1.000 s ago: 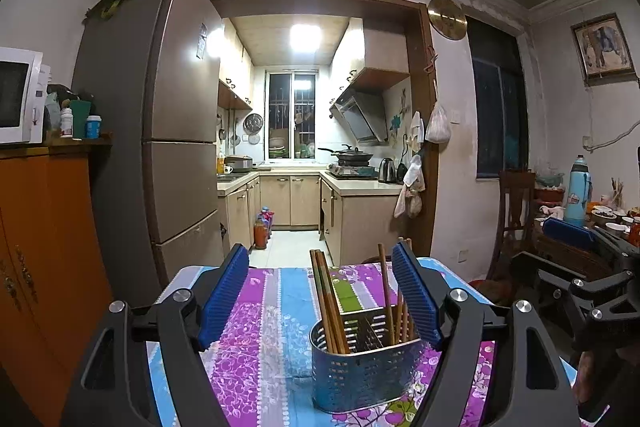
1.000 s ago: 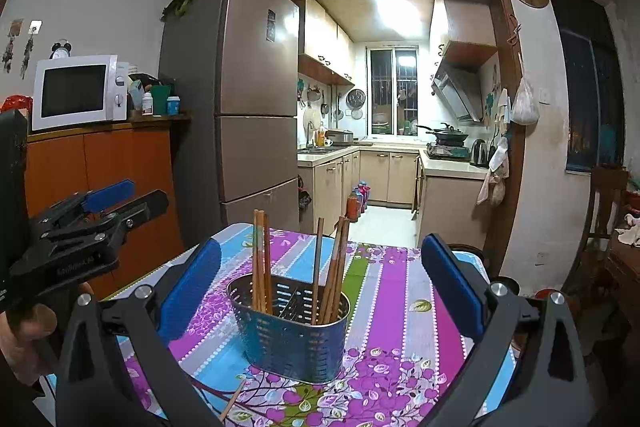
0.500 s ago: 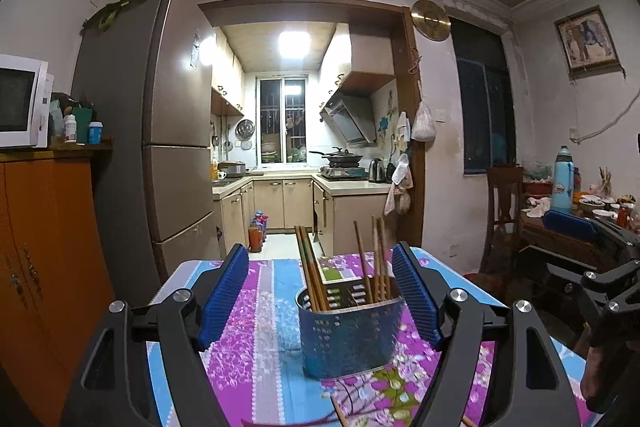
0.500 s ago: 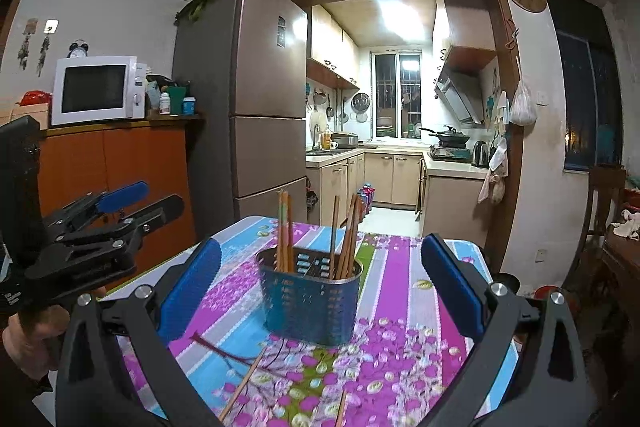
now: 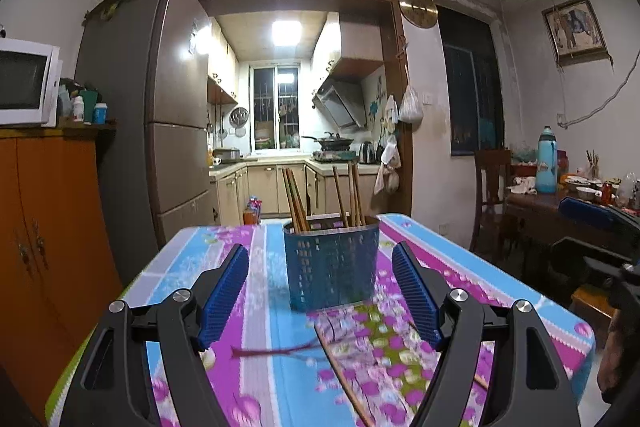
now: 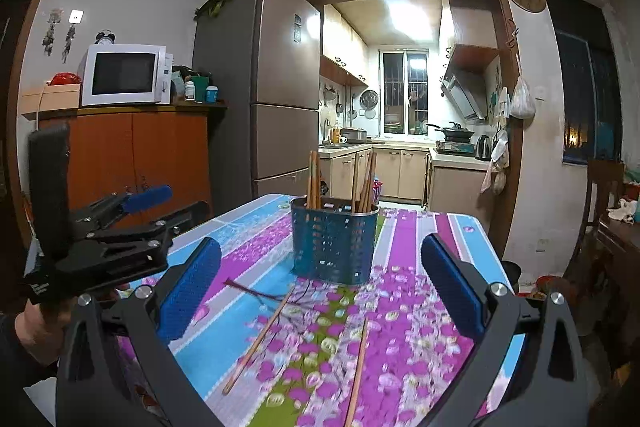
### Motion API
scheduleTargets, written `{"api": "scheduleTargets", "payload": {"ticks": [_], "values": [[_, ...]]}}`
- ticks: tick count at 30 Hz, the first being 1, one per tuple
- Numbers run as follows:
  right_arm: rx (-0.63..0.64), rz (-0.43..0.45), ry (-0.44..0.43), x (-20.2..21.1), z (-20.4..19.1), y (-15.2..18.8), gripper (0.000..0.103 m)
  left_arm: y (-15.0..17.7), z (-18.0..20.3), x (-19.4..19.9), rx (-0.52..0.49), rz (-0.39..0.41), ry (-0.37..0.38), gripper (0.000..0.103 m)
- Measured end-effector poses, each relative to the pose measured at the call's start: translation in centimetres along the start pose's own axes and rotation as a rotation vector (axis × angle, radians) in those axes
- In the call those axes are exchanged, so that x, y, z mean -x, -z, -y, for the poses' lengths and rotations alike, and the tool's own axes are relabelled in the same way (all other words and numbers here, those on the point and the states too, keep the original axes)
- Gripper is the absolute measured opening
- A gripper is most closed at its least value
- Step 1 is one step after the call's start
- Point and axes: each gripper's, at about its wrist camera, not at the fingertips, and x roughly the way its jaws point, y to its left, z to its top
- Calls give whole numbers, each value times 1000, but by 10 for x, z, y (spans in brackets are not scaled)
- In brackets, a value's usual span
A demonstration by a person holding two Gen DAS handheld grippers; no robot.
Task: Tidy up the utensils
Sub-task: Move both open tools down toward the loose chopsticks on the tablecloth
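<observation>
One blue perforated utensil holder (image 6: 334, 241) stands near the middle of the tabletop (image 6: 420, 239). About six wooden chopsticks stand upright inside it (image 6: 314, 181), though the exact number is hard to tell. Two loose chopsticks lie flat towards the tabletop's near edge: one on the left (image 6: 258, 341), one on the right (image 6: 357, 371).

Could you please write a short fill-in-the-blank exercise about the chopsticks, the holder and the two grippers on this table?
1. The blue holder has several chopsticks standing ____ in it.
2. In the right wrist view, ____ loose chopsticks lie on the tablecloth.
3. The right gripper holds ____.
4. The left gripper has its jaws ____.

Missing words: upright; two; nothing; open
</observation>
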Motion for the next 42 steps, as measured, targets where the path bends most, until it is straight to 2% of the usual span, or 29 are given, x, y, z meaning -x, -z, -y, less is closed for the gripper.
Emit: {"api": "scheduleTargets", "payload": {"ticks": [4, 5, 6, 7, 9, 13, 17, 22, 26, 28, 31, 34, 35, 42], "values": [[-21, 5, 14, 20, -3, 27, 97, 29, 5, 13, 22, -22, -7, 75], [-34, -6, 12, 23, -4, 38, 93, 36, 6, 14, 21, -31, -9, 75], [-37, -18, 16, 24, -4, 47, 81, 47, 9, 15, 13, -44, -13, 75], [-38, -42, 28, 25, -4, 61, 74, 59, 12, 14, 7, -66, -12, 75], [-55, -96, 42, 24, -3, 88, 50, 79, 16, 11, 3, -108, -2, 75], [-69, -187, 56, 19, 3, 134, 36, 116, 26, 9, -20, -156, 12, 75], [-71, -214, 62, 17, 5, 153, 27, 134, 29, 9, -12, -174, 19, 75], [-61, -237, 73, 11, 2, 168, 20, 148, 35, 5, -24, -203, 29, 70], [-69, -243, 91, 10, 6, 176, 16, 158, 43, 3, -42, -223, 49, 53], [-67, -239, 94, 11, 6, 177, 16, 161, 46, -1, -45, -235, 59, 49], [-64, -236, 98, 10, 5, 177, 16, 165, 51, -7, -46, -250, 65, 37], [-69, -235, 96, 9, 6, 176, 16, 167, 56, -11, -59, -252, 67, 24], [-70, -236, 97, 10, 6, 176, 16, 167, 57, -11, -63, -251, 63, 15], [-79, -231, 92, 11, 6, 178, 13, 167, 39, -2, -63, -241, 16, 11]]}}
